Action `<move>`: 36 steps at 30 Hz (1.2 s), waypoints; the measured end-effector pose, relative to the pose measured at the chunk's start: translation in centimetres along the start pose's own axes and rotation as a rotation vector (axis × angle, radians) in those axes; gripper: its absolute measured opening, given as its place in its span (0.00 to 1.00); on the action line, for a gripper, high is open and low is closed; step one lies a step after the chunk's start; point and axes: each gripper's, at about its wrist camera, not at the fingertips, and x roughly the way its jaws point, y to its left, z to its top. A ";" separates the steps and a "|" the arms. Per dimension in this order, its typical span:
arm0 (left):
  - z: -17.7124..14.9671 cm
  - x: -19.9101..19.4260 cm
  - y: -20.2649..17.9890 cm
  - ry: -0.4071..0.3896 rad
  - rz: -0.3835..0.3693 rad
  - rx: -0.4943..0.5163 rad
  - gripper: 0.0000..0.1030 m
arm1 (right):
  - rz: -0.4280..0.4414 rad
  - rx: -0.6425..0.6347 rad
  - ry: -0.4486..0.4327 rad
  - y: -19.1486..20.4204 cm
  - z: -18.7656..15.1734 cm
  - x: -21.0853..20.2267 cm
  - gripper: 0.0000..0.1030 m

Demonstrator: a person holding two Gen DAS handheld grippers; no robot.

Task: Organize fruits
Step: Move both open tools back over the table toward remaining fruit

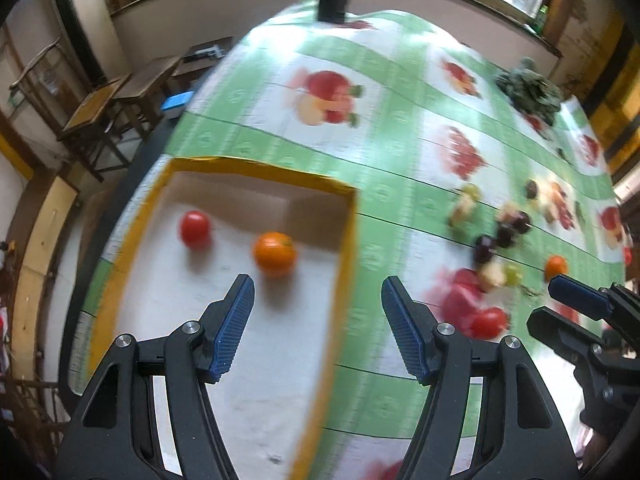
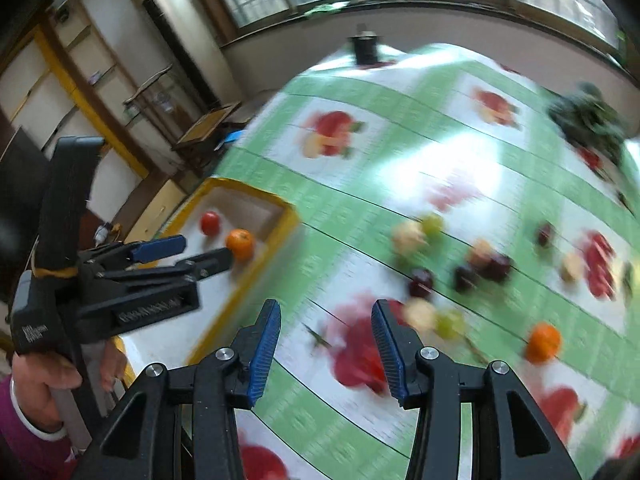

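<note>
A yellow-rimmed white box sits at the table's left and holds a red tomato and an orange. My left gripper is open and empty above the box's near right part. Loose fruit lies to the right: dark plums, green grapes, another orange and a red tomato. My right gripper is open and empty over the tablecloth. The box, plums and loose orange show in the right wrist view. Both views are blurred.
A green and white tablecloth with printed fruit covers the table. A dark leafy bunch lies at the far right. A black object stands at the far edge. Wooden desks stand left of the table.
</note>
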 end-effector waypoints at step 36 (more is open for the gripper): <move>-3.3 3.7 -12.6 0.159 -0.085 0.158 0.65 | -0.100 0.186 0.015 -12.2 -10.0 -8.0 0.45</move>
